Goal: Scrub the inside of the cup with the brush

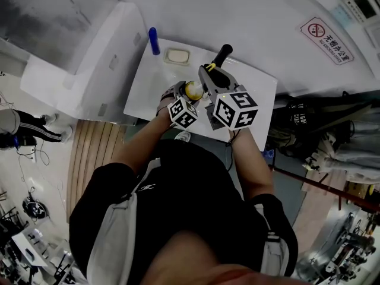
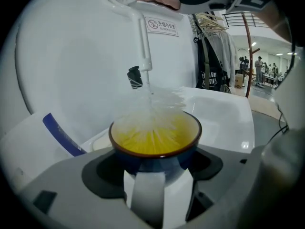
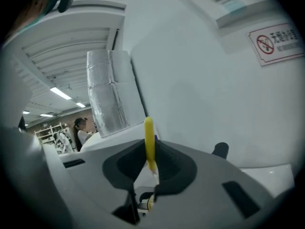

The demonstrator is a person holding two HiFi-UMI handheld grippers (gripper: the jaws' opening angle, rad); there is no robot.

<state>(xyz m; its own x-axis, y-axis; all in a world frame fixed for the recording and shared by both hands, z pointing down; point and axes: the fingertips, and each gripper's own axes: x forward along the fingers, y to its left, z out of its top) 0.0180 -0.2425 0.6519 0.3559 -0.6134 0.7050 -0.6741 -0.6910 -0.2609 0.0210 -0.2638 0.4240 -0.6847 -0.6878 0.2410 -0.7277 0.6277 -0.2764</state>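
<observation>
A cup (image 2: 155,137), blue outside and yellow inside, sits upright between the jaws of my left gripper (image 2: 155,171), which is shut on it. In the head view the cup (image 1: 193,89) is held over the white table (image 1: 255,85), just ahead of the left gripper (image 1: 184,100). A brush with white bristles (image 2: 155,116) stands in the cup, and its white handle (image 2: 143,37) rises up and to the left. My right gripper (image 3: 147,168) is shut on the handle's yellow end (image 3: 149,140). The right gripper (image 1: 211,79) hangs just right of the cup.
A blue stick-like object (image 1: 154,40) and a small white dish (image 1: 177,56) lie at the table's far side. A black knob-like object (image 1: 224,53) stands behind the grippers. A white curved wall (image 2: 71,56) with a no-smoking sign (image 1: 326,39) backs the table.
</observation>
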